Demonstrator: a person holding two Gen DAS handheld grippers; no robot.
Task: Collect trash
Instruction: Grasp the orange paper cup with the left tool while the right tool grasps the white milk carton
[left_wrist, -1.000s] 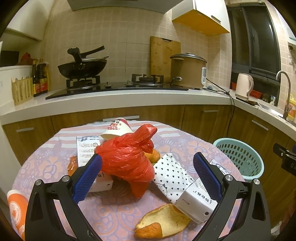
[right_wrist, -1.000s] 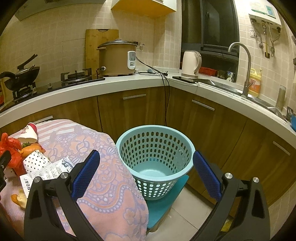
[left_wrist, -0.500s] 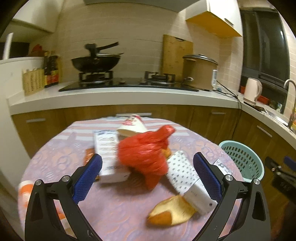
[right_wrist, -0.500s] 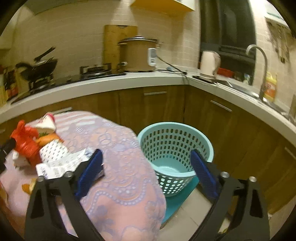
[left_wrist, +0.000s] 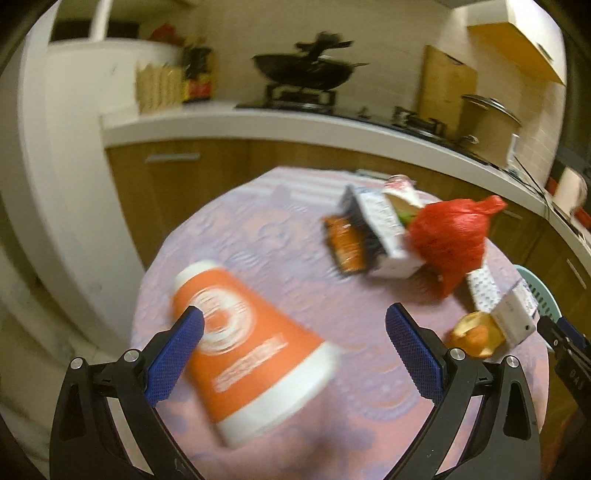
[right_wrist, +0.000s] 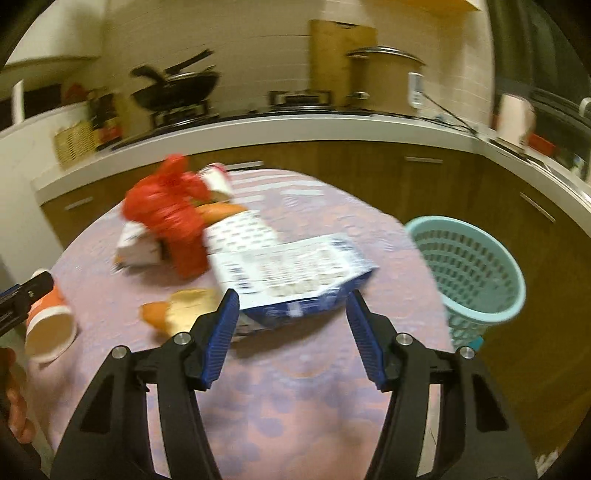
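An orange paper cup (left_wrist: 255, 354) lies on its side on the pink tablecloth (left_wrist: 354, 417). My left gripper (left_wrist: 295, 354) is open around it, and the pads are not pressing. Further back lie a red plastic bag (left_wrist: 450, 236), a white carton (left_wrist: 384, 236) and an orange peel (left_wrist: 476, 334). In the right wrist view, the near end of a blue-and-white carton (right_wrist: 291, 273) sits between the tips of my right gripper (right_wrist: 291, 328). Its jaws are closing, with small gaps still showing. The red bag (right_wrist: 166, 218), the peel (right_wrist: 181, 310) and the cup (right_wrist: 48, 317) lie to the left.
A pale blue perforated basket (right_wrist: 472, 273) stands on the floor by the table's right side. Behind the table a kitchen counter (right_wrist: 295, 129) carries a wok, a hob and a rice cooker. A hand (right_wrist: 14, 406) shows at the bottom left. Both views are motion-blurred.
Both views swung left. The left gripper went from the red bag to the orange cup. The right gripper left the basket for the table, and its jaws narrowed around the carton.
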